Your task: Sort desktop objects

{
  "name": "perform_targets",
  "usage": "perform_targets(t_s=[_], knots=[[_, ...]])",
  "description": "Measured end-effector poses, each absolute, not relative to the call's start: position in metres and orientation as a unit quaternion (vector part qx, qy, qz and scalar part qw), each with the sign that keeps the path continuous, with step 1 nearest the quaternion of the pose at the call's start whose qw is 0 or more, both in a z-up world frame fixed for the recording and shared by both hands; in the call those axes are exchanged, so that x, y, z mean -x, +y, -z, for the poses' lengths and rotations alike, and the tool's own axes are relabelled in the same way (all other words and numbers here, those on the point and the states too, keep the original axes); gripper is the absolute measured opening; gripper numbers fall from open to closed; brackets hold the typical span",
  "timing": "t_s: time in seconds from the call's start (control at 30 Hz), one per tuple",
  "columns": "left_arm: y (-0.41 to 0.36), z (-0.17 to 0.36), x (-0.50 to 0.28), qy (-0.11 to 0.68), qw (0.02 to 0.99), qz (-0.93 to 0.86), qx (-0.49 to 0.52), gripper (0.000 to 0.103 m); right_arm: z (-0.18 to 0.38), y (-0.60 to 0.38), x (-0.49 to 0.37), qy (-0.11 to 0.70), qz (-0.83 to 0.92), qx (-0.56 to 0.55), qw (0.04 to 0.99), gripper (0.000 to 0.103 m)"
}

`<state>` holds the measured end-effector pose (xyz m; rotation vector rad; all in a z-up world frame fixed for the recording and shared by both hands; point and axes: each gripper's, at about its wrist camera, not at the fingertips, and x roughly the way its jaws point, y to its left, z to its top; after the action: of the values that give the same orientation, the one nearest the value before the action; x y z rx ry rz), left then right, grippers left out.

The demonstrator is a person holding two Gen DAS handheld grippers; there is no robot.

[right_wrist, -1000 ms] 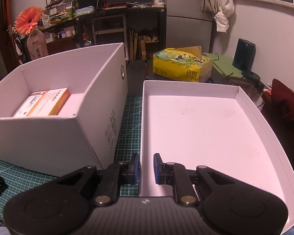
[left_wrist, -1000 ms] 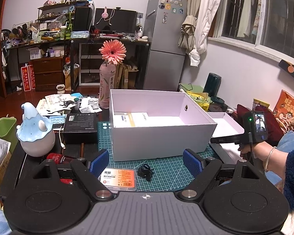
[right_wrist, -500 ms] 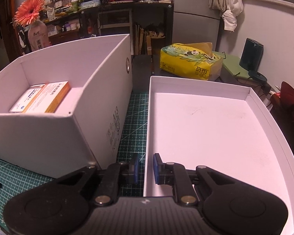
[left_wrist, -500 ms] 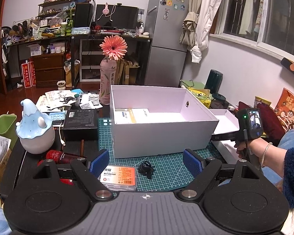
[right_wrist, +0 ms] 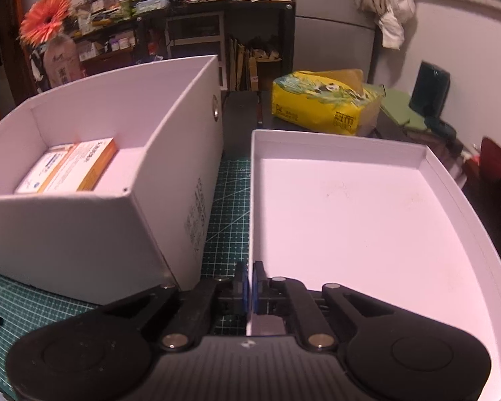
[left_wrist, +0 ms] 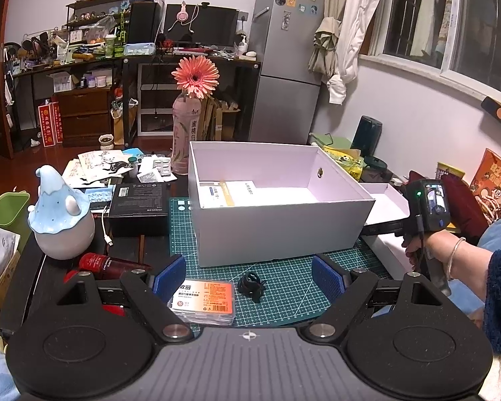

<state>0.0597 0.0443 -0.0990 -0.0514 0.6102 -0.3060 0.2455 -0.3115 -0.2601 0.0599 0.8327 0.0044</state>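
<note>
The right gripper [right_wrist: 250,284] is clamping the near left wall of the shallow white lid [right_wrist: 350,207], its jaws having just closed on it; the lid is lying just right of the white box [left_wrist: 277,227]. The left gripper [left_wrist: 248,275] is hovering with jaws apart above the orange medicine pack [left_wrist: 203,295] and black clip [left_wrist: 250,284], in front of the box.

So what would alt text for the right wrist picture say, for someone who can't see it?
The right claw has just closed onto the near left wall of a shallow white box lid lying open side up on a green cutting mat. To its left stands a deeper white box holding an orange and white packet.
</note>
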Motion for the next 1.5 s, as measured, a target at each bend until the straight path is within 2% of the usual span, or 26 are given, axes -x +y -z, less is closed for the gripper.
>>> perform_targets(t_s=[0.3, 0.9, 1.13, 1.5], knots=[[0.046, 0.099, -0.059, 0.298, 0.942, 0.15, 0.03, 0.083, 0.245, -0.324, -0.236, 0.39, 0.0, -0.065, 0.919, 0.002], [0.05, 0.1, -0.064, 0.304, 0.94, 0.152, 0.041, 0.083, 0.193, -0.357, -0.198, 0.331, -0.035, -0.211, 0.919, 0.002], [0.054, 0.101, -0.066, 0.306, 0.937, 0.158, 0.057, 0.083, 0.181, -0.371, -0.196, 0.332, -0.044, -0.274, 0.902, 0.002], [0.058, 0.099, -0.061, 0.291, 0.939, 0.169, 0.071, 0.083, 0.125, -0.399, -0.197, 0.325, -0.063, -0.316, 0.889, 0.004]])
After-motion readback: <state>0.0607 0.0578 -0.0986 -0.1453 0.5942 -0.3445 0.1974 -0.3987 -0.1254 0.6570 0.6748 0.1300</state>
